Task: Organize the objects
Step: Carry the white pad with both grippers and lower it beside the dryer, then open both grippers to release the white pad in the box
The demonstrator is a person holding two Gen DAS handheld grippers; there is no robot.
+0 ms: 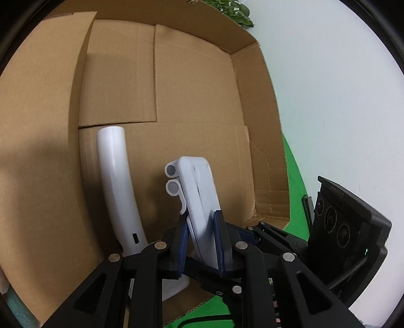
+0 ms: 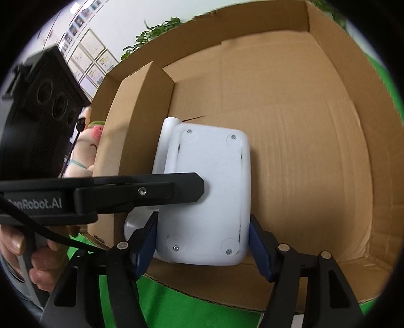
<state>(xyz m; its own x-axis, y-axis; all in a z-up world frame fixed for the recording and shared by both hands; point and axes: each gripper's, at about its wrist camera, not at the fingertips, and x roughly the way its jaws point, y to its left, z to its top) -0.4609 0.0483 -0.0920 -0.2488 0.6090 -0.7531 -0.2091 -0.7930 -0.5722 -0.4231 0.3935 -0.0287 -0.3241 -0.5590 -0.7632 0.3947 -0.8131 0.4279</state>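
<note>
A white plastic device (image 1: 199, 194) with a curved white handle (image 1: 116, 181) is held inside an open cardboard box (image 1: 197, 85). My left gripper (image 1: 202, 242) is shut on the device's thin edge. In the right wrist view the device's flat underside with screws (image 2: 209, 194) faces the camera. My right gripper (image 2: 203, 242) spans its lower sides, with the blue pads (image 2: 260, 247) at or very near its edges. The left gripper's black finger (image 2: 141, 191) comes in from the left and presses on the device.
The box (image 2: 315, 126) lies on a green surface (image 2: 176, 310) with an inner flap (image 2: 136, 126) at its left. A pink plush toy (image 2: 85, 146) sits outside the box, left. The right gripper's black body (image 1: 346, 232) shows at the right of the left view. A leafy plant (image 1: 237, 10) stands behind.
</note>
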